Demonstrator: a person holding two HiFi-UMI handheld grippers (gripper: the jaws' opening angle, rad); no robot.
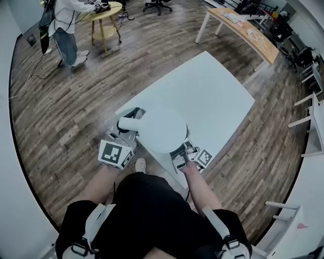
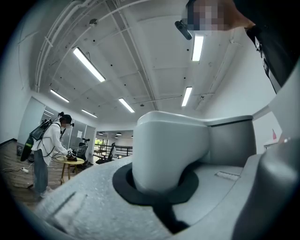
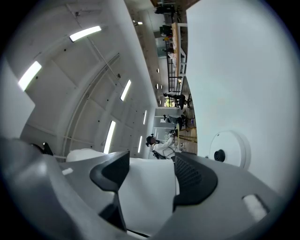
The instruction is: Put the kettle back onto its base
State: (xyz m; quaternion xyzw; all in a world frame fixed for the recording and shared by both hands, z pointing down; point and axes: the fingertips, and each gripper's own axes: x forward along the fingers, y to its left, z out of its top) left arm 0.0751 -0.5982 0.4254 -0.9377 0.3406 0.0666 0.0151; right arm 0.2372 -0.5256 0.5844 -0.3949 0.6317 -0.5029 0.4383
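A white kettle (image 1: 162, 129) with a round lid hangs over the near corner of the white table (image 1: 212, 96). My left gripper (image 1: 127, 132) is shut on its curved handle (image 1: 130, 120); in the left gripper view the handle (image 2: 168, 150) fills the space between the dark pads (image 2: 140, 194). My right gripper (image 1: 183, 149) is at the kettle's right side, and the white body (image 3: 145, 192) sits tight between its two black pads (image 3: 194, 180). The round white base (image 3: 229, 149), with a dark centre plug, lies on the table ahead of it. The head view does not show the base.
A person (image 1: 66, 25) stands at a small round yellow table (image 1: 104, 15) at the far left. A long wooden desk (image 1: 243, 30) stands at the back right, white chairs (image 1: 314, 116) at the right edge. Wood floor surrounds the table.
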